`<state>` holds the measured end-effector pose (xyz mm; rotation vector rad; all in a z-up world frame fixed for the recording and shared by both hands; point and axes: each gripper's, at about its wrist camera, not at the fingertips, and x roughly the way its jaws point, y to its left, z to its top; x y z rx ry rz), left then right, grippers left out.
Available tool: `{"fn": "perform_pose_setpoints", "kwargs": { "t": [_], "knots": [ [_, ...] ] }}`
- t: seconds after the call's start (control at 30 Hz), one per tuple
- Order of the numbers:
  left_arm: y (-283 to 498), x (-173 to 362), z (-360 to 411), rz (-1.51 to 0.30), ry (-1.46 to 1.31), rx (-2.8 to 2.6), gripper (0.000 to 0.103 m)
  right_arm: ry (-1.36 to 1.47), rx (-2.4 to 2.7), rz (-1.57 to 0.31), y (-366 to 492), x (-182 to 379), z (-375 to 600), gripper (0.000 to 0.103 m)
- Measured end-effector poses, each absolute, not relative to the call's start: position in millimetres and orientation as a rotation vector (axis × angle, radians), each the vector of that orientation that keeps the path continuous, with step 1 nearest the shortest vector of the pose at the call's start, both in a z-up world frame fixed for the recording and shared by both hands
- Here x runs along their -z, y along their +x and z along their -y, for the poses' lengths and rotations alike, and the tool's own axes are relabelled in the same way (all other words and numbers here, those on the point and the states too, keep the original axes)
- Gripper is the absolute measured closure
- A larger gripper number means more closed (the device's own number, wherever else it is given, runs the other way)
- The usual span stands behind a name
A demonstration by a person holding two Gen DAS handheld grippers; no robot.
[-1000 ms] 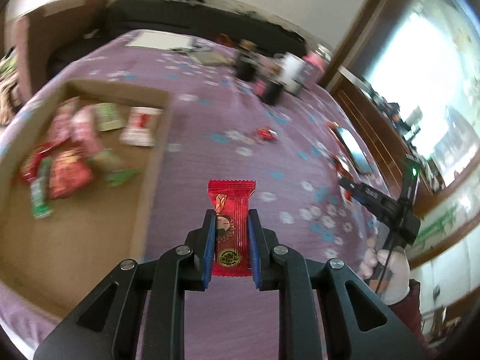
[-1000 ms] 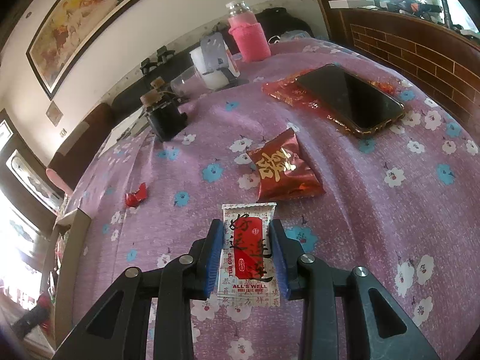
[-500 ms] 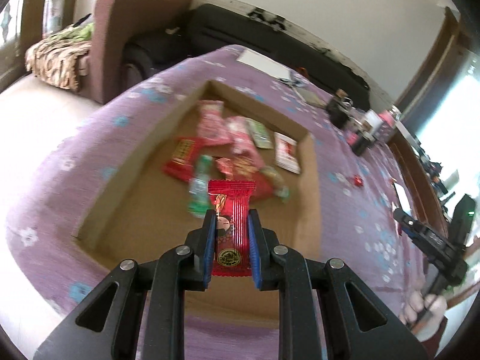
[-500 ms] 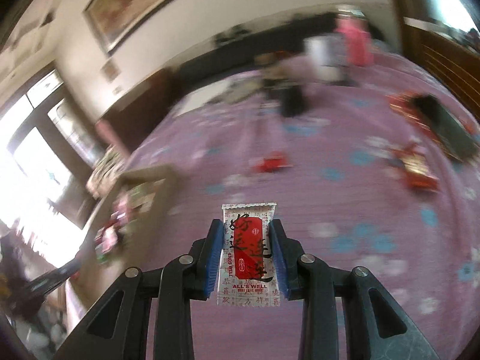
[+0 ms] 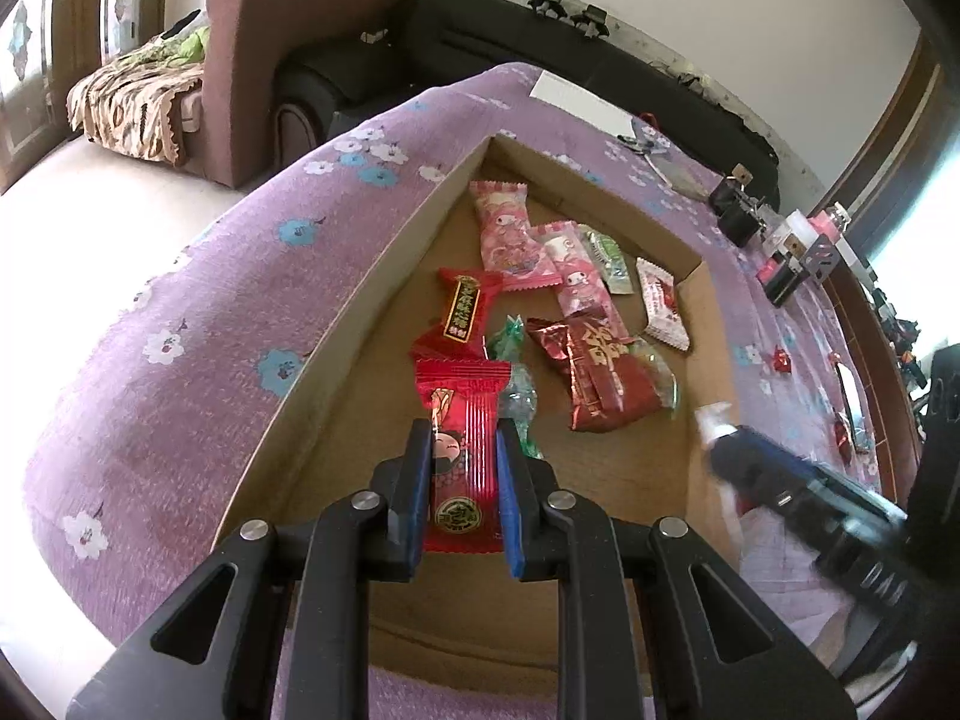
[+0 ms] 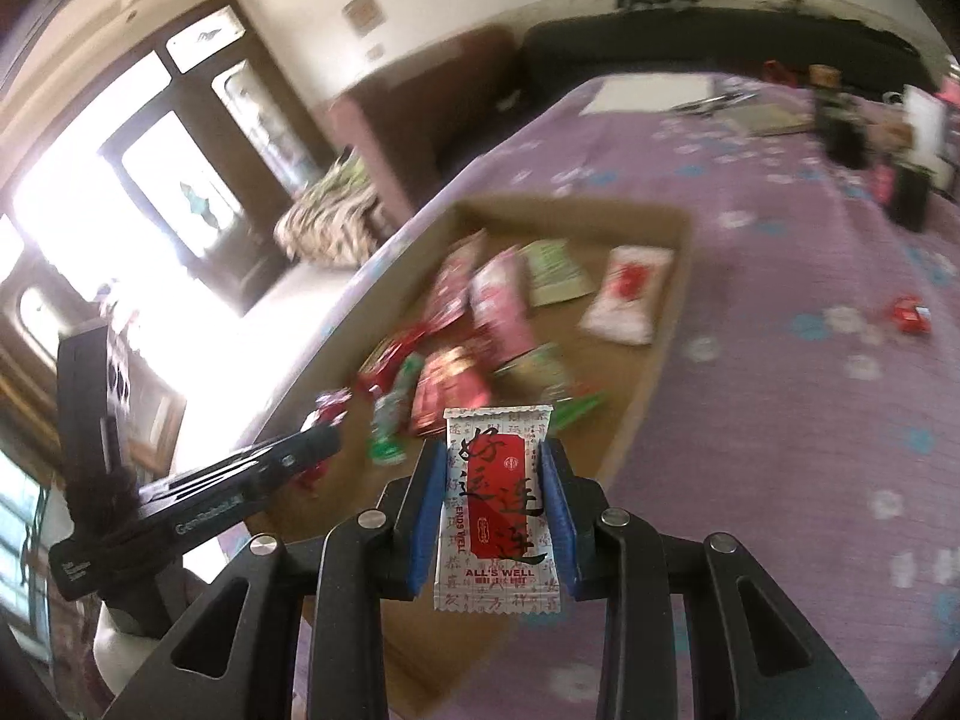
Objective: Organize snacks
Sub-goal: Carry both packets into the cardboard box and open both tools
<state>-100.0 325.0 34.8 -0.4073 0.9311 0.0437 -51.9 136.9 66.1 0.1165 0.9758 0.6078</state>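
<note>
My left gripper (image 5: 463, 450) is shut on a red snack packet (image 5: 462, 450) with a cartoon face and holds it above the near part of a shallow cardboard box (image 5: 360, 306). Several snack packets (image 5: 600, 378) lie in the box. My right gripper (image 6: 493, 468) is shut on a white and red snack packet (image 6: 495, 507) and holds it over the box's near right edge (image 6: 654, 372). The right gripper also shows blurred in the left wrist view (image 5: 780, 474), and the left gripper shows in the right wrist view (image 6: 288, 456).
The box lies on a purple flowered tablecloth (image 5: 180, 324). A small red candy (image 6: 909, 315) lies on the cloth right of the box. Dark bottles and a pink bottle (image 5: 780, 240) stand at the far right. A sofa (image 5: 288, 48) stands beyond the table.
Both grippers have swung left from the open tablecloth to above the cardboard box, each still holding its packet. The right gripper has come into the left wrist view.
</note>
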Motion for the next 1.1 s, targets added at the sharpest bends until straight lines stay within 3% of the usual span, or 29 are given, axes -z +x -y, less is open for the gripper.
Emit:
{"fn": "perform_pose_setpoints", "kwargs": {
  "t": [0.37, 0.43, 0.5, 0.8, 0.97, 1.1],
  "knots": [
    [-108.2, -41.1, -335.3, -0.909, -0.457, -0.053, 0.083, -0.006, -0.656, -1.028, -57.0, -34.2, -193.8, 0.069],
    [-113.6, -46.6, -335.1, -0.887, -0.467, -0.054, 0.067, -0.041, -0.657, -1.017, -60.4, -33.6, -197.4, 0.068],
    [-117.6, -51.1, -334.0, -0.872, -0.472, -0.057, 0.057, -0.057, -0.656, -0.999, -64.0, -34.9, -198.7, 0.067],
    [-129.1, -66.4, -319.9, -0.857, -0.474, -0.054, 0.056, -0.048, -0.654, -0.898, -81.0, -60.1, -179.4, 0.062],
    [-134.5, -78.1, -297.1, -0.860, -0.441, -0.024, 0.056, 0.006, -0.631, -0.834, -89.3, -80.6, -147.3, 0.053],
    [-139.2, -89.3, -270.8, -0.851, -0.395, 0.019, 0.042, 0.046, -0.593, -0.806, -92.7, -89.2, -115.6, 0.052]
  ]
}}
